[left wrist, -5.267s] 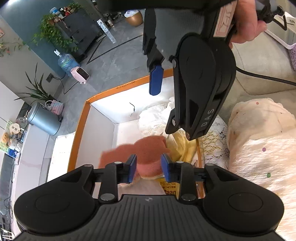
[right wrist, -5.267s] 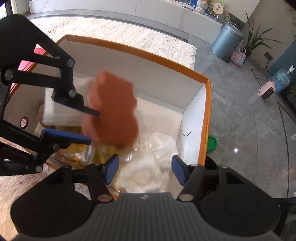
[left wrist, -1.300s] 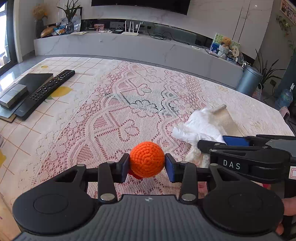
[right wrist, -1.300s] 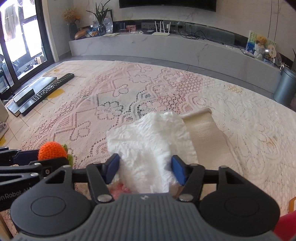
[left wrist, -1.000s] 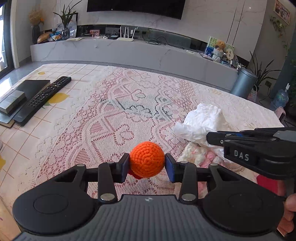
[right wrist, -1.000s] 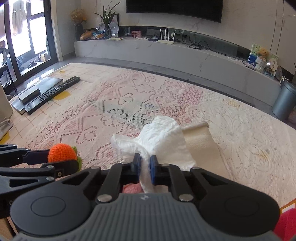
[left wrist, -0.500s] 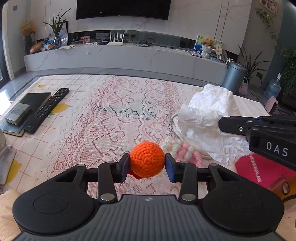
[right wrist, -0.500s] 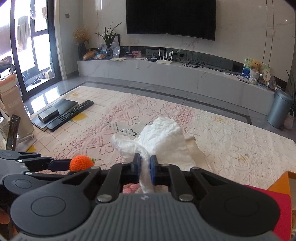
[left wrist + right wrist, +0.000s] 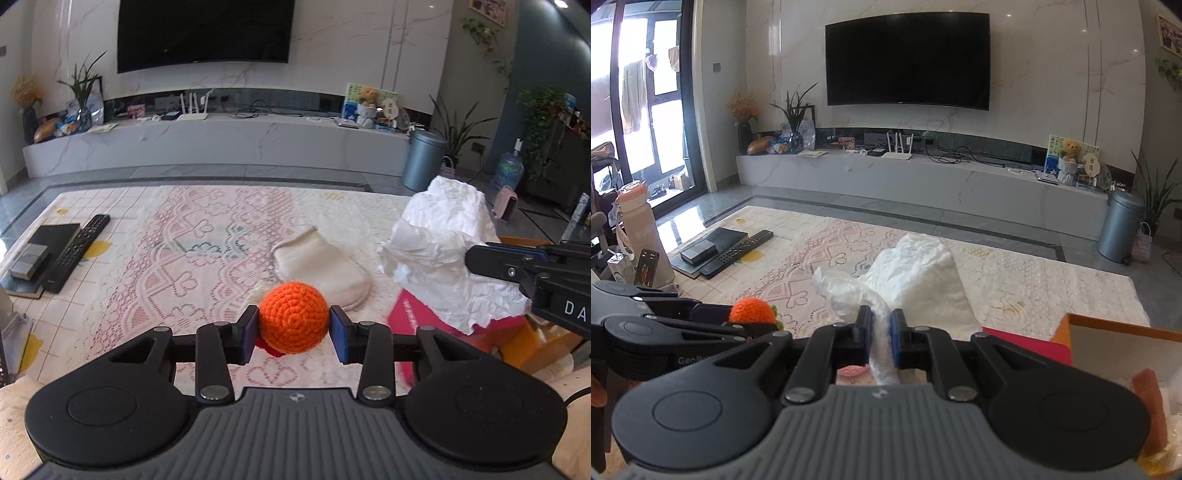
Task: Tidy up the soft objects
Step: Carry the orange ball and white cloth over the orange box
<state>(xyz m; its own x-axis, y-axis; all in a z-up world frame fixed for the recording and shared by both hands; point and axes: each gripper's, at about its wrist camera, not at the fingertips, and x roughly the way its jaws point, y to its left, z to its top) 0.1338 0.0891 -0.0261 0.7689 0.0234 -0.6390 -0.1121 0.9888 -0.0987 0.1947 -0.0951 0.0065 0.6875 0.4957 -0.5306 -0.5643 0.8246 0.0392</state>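
My left gripper point(image 9: 293, 330) is shut on an orange crocheted ball point(image 9: 293, 316), held above the lace-covered table point(image 9: 192, 266). The same ball point(image 9: 752, 312) shows at the left of the right wrist view, inside the left gripper's jaws. My right gripper point(image 9: 881, 341) is shut on a crumpled white cloth point(image 9: 912, 275), which hangs lifted off the table. In the left wrist view this white cloth point(image 9: 447, 254) sits at the right, pinched by the right gripper's fingers point(image 9: 517, 267). A cream sock-like piece point(image 9: 325, 266) lies flat on the lace.
An orange-rimmed white box point(image 9: 1123, 350) stands at the lower right, with a red item point(image 9: 421, 314) beside it. A small pink knitted piece point(image 9: 851, 370) lies under the right gripper. A remote point(image 9: 75, 253) and dark boxes point(image 9: 35, 258) lie at the table's left end.
Both grippers have risen and swung right, each still gripping its object. The white cloth has lifted clear of the table, uncovering the cream piece. The orange box has come into the right wrist view.
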